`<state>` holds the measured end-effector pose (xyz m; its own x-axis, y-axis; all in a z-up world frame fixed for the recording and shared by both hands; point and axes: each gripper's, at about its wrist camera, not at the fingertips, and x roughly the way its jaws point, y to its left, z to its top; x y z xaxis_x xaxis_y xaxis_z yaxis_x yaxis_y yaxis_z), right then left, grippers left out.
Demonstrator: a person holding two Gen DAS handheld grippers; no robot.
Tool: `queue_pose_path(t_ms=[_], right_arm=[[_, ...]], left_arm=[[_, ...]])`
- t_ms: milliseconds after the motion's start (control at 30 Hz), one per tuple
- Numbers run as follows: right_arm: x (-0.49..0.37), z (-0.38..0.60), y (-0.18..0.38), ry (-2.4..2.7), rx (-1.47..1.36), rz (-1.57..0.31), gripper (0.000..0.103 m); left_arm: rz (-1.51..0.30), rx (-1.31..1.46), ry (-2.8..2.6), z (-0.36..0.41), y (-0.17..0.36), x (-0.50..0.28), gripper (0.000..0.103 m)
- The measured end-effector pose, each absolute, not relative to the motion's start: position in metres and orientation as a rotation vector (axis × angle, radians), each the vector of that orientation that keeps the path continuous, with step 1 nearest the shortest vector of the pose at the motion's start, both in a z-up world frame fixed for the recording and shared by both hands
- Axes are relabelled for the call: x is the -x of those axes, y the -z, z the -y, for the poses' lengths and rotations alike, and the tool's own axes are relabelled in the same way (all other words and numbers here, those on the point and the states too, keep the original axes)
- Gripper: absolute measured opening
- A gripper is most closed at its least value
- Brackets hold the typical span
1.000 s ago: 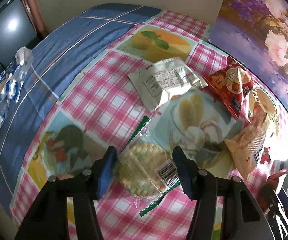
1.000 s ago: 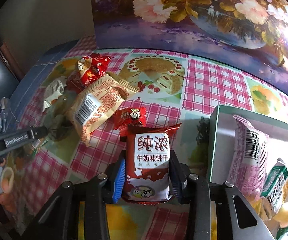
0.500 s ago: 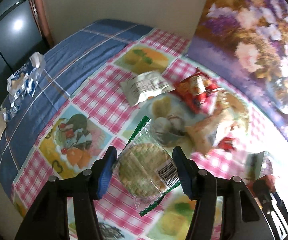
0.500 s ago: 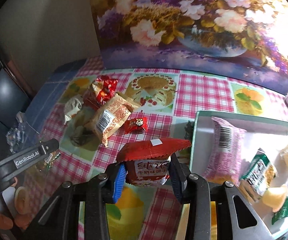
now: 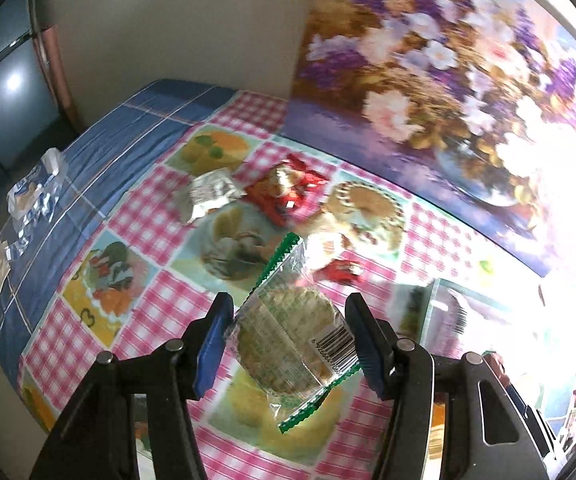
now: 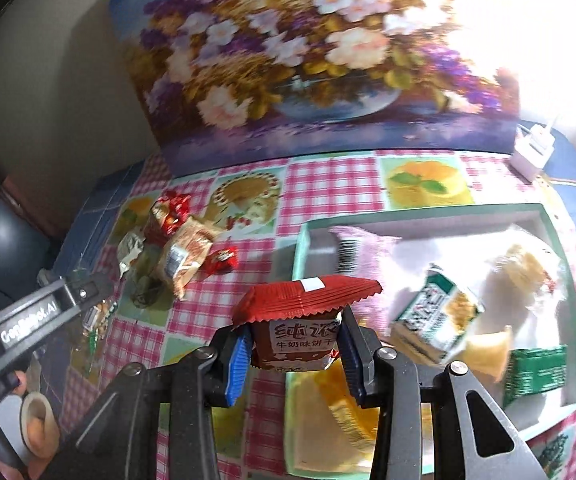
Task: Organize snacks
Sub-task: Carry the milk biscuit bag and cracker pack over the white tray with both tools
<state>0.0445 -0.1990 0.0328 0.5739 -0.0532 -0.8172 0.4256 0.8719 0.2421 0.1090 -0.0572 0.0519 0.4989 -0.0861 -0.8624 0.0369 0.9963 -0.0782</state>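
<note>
My left gripper (image 5: pixel 288 338) is shut on a clear packet with green edges (image 5: pixel 284 344) that holds a round cracker, lifted above the checked tablecloth (image 5: pixel 148 216). My right gripper (image 6: pixel 296 346) is shut on a red milk-biscuit packet (image 6: pixel 302 320), held up beside the left rim of the white tray (image 6: pixel 299 248). The tray holds a pink packet (image 6: pixel 372 256), a green-and-white packet (image 6: pixel 436 320), a green box (image 6: pixel 536 368) and yellow snacks. On the cloth lie a silver packet (image 5: pixel 208 192), a red packet (image 5: pixel 288 196), a tan packet (image 6: pixel 184 256) and a small red sweet (image 5: pixel 340 270).
A floral painting (image 5: pixel 428 80) stands along the back of the table. A crumpled clear wrapper (image 5: pixel 32 196) lies on the blue cloth at the left. A white charger (image 6: pixel 532 148) sits behind the tray. The tray's edge (image 5: pixel 440 292) shows blurred in the left wrist view.
Both grippers have risen off the table with their packets held. The left view has swung right towards the tray; the right view now takes in more of the tray.
</note>
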Motion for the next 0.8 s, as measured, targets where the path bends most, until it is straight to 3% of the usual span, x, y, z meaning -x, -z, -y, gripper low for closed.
queue_pose_path(t_ms=[800], right_arm=[[0.022,0.328,-0.011,0.522,-0.698,-0.888,0.042]], left_arm=[[-1.086,-0.152,0.282,0.205,-0.027,-0.075,0.060]])
